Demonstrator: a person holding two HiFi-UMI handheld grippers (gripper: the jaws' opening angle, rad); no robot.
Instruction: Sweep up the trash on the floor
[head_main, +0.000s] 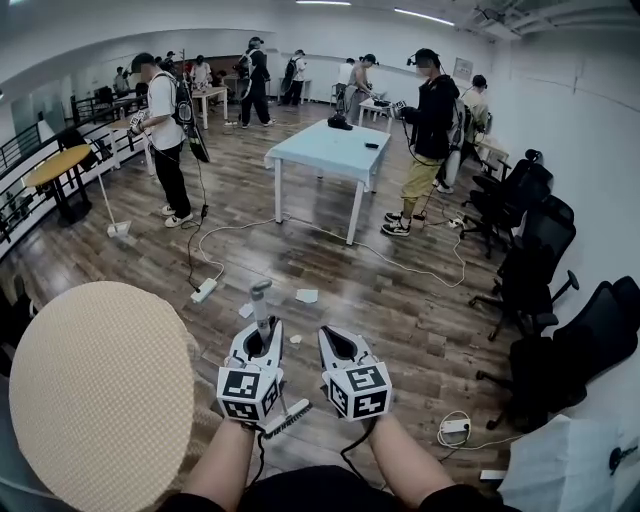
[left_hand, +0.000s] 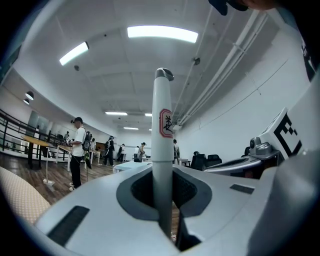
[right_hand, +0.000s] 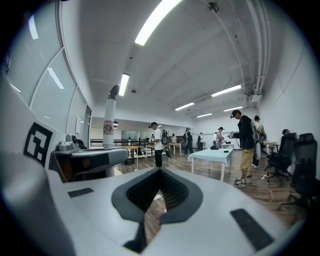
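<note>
The left tool (left_hand: 163, 210) is closed tightly around a grey-white brush handle (left_hand: 162, 165). The handle carries a red-framed label (left_hand: 166, 123) with dark characters that I cannot read. The right tool (right_hand: 150, 215) is closed with nothing inside. Paper scraps (head_main: 307, 296) lie on the wooden floor (head_main: 420, 320), just ahead of both tools.

The left gripper (head_main: 263, 332) has its jaws clamped on a white handle (head_main: 260, 298) that stands upright between them. The right gripper (head_main: 329, 336) has its jaws together, nothing between. Both are held low, side by side, just apart. The left forearm (head_main: 226, 462) and right forearm (head_main: 398, 462) are bare, reaching forward.
</note>
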